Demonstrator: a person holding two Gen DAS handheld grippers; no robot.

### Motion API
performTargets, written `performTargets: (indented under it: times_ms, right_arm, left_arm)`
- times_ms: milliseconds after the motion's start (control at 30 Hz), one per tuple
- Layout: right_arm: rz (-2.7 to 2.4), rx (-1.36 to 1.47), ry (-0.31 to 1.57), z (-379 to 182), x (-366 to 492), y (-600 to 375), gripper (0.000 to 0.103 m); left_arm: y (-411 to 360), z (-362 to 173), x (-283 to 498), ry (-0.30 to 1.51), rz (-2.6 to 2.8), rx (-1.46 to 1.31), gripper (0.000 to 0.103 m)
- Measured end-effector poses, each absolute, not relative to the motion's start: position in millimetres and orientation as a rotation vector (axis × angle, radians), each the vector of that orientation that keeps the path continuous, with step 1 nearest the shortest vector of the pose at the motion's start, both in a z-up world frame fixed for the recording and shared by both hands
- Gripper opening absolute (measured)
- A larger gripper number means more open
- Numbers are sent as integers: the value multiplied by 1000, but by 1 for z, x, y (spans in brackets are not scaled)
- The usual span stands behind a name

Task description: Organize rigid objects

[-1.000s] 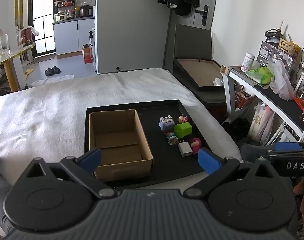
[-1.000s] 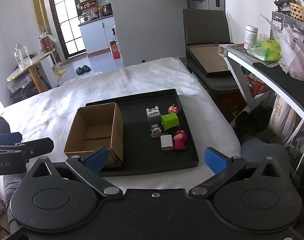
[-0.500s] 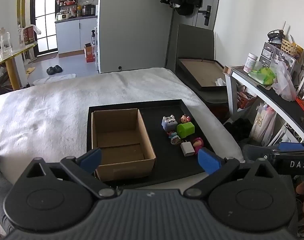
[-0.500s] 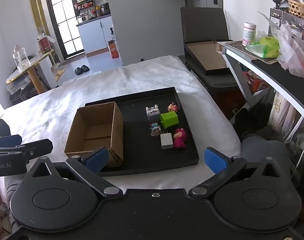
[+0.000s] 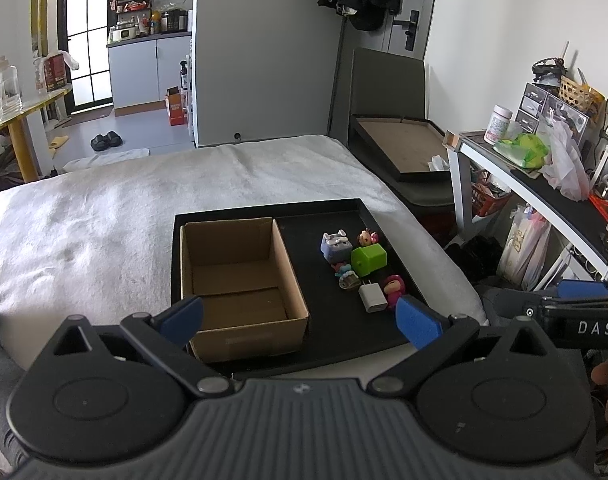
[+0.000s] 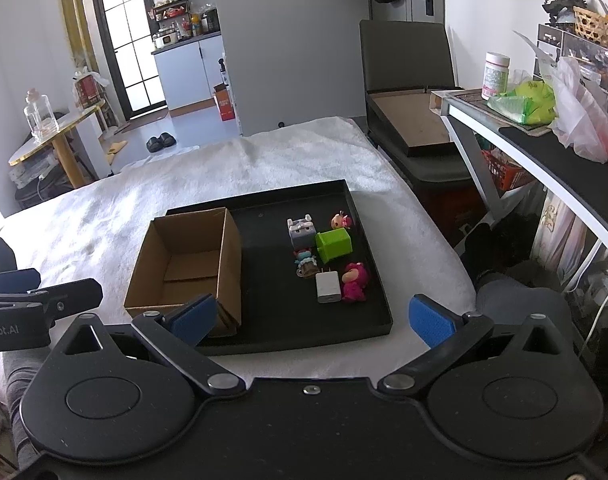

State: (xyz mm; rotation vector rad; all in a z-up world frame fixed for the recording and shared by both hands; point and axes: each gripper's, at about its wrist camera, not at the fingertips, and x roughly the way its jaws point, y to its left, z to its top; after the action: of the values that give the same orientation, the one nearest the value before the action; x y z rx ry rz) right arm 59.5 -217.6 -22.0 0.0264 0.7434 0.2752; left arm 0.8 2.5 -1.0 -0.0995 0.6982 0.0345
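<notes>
— Cardboard is what fills the left wrist view: the open box [image 5: 239,280] sits on the left half of the black tray [image 5: 344,206], dead ahead of the left gripper [image 5: 299,322], whose blue pads stand wide apart, holding nothing.

— And the toys?

— Off to its right: green block [image 5: 368,260], white charger [image 5: 372,297], pink figure [image 5: 394,286], all on the tray, none boxed yet.

— From the right wrist view?

— Right gripper [image 6: 312,318] also spread and empty. The charger [image 6: 328,286] lies almost straight ahead of it, long axis pointing away, the box [image 6: 183,264] to the left. I'd judge the right hand nearer the toys.
</notes>
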Motion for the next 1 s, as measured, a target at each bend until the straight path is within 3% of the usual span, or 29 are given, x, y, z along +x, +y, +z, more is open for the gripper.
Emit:
performTargets:
  times_ms: [1000]
  right_arm:
    - [274, 24, 758, -24, 59, -216, 103]
  left_arm:
    - [2, -1, 1, 701, 28, -93, 102]
